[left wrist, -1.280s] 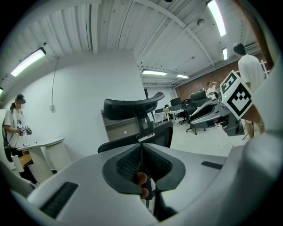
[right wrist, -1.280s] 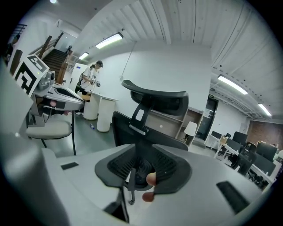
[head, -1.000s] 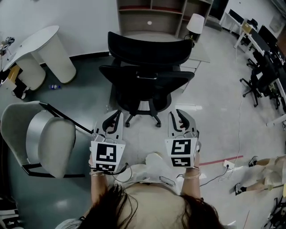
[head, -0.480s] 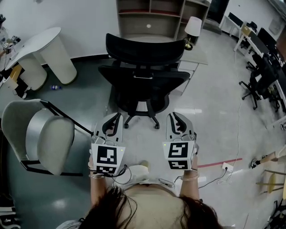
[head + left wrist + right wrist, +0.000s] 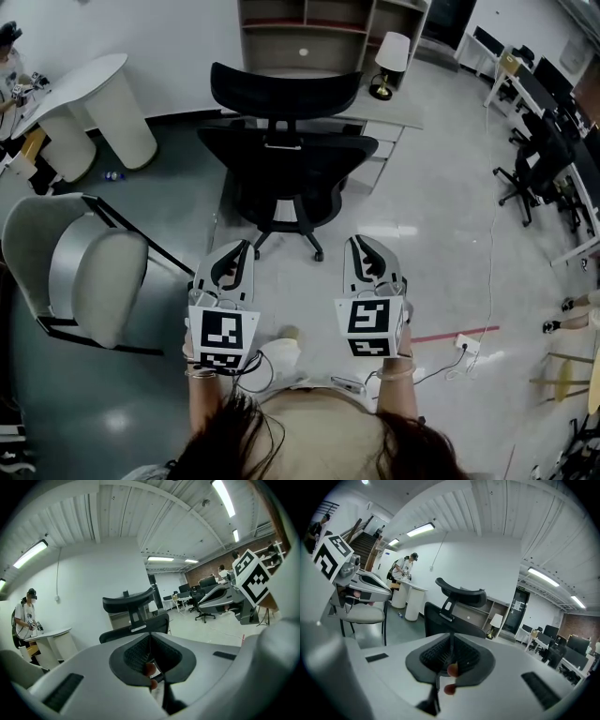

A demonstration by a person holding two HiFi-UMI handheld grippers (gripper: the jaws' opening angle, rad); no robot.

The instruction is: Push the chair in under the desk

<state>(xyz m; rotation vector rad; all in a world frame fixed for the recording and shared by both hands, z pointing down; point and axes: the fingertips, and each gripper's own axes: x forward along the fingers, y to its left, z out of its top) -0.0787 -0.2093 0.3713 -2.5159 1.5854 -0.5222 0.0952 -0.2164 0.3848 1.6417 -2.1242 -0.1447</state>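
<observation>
Since a second ago the black office chair (image 5: 286, 155) has slid a little up and left in the head view, and more of the bench (image 5: 398, 111) behind it now shows. That chair stands on the pale floor with its back towards the two claws and well apart from them. From above, its backrest and headrest cover most of the seat, and only a few legs of the wheel base stick out below. The bench is half hidden behind the headrest, and I cannot tell whether the seat reaches under it. A grey padded chair (image 5: 84, 272) stands off to the left, with its far edge cut off by the frame. Other office chairs at the right edge are too small to make out.

The left claw (image 5: 246, 246) is held low in front of the person, its jaws pressed together on nothing. The right claw (image 5: 362, 241) is closing, its jaws all but meeting, with nothing between them. A small white-shaded lamp (image 5: 391, 52) sits on the bench.
</observation>
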